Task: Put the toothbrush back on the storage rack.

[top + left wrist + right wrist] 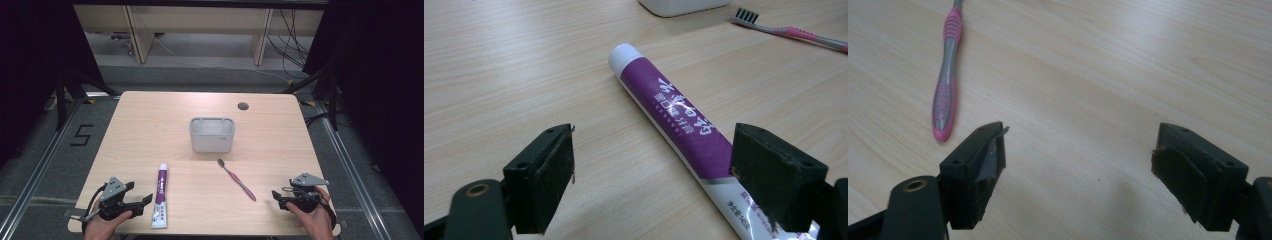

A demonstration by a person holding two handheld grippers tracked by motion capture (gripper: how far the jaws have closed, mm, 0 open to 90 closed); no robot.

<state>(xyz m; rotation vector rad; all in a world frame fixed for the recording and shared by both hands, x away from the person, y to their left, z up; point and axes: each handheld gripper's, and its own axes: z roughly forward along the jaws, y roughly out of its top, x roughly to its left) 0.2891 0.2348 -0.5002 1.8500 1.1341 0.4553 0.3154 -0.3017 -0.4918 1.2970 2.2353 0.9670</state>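
Two hands entering from the near table edge, each wrapped around a black two-jaw gripper. Left hand (102,222) at the near left corner, fingers curled under the left black gripper (142,202), whose grey three-cornered plate sits on top and whose jaws point right, toward the table's middle. In the left gripper view, jaws spread wide with dark pads facing each other, nothing between them. Right hand (314,217) at the near right corner, holding the right black gripper (276,196), also topped by a grey plate, jaws pointing left. In the right gripper view, jaws likewise wide apart, gripping nothing, low over the tabletop.
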